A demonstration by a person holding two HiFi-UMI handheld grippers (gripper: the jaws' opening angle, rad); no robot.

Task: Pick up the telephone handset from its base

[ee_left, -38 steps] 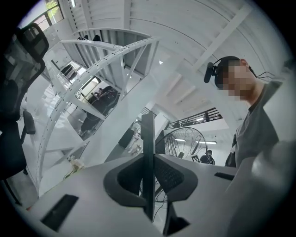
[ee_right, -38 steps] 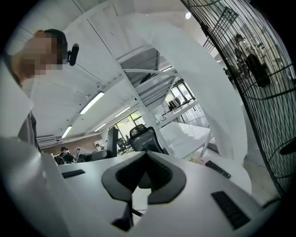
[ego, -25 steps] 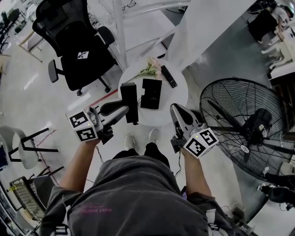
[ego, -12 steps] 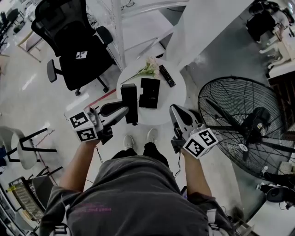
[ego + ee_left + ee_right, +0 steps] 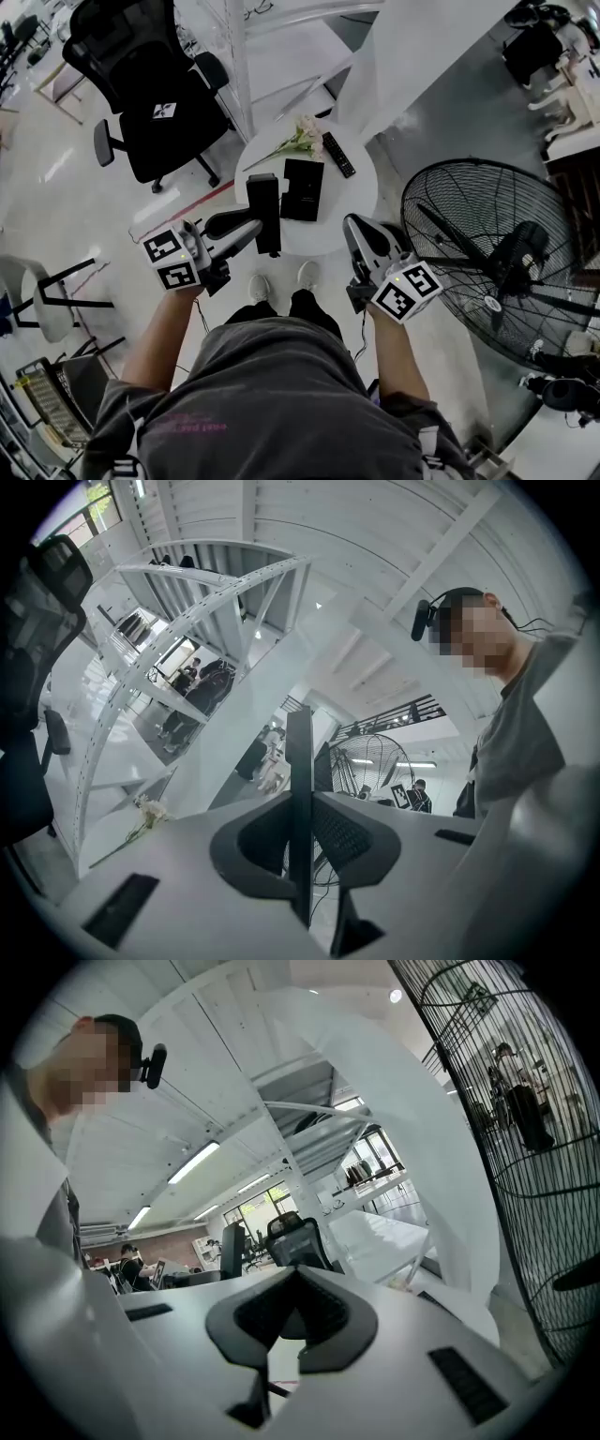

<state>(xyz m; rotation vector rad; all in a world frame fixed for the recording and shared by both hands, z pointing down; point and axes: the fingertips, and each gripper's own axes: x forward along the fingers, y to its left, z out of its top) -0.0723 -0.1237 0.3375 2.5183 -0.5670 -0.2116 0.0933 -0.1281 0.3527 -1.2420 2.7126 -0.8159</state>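
The black telephone handset (image 5: 263, 197) hangs just left of its black base (image 5: 303, 189), clear of it. The base lies on the small round white table (image 5: 361, 192). My left gripper (image 5: 255, 222) is shut on the handset near its lower half. In the left gripper view the handset (image 5: 299, 752) shows edge-on as a thin black bar, pinched between the pads of the left gripper (image 5: 300, 803). My right gripper (image 5: 353, 222) hovers at the table's near right edge with nothing in it. The tips of the right gripper (image 5: 298, 1274) meet in the right gripper view.
A black remote (image 5: 338, 155) and a sprig of pale flowers (image 5: 302, 136) lie at the far side of the table. A black office chair (image 5: 155, 94) stands far left, and a large floor fan (image 5: 497, 253) close on the right. White beams rise behind the table.
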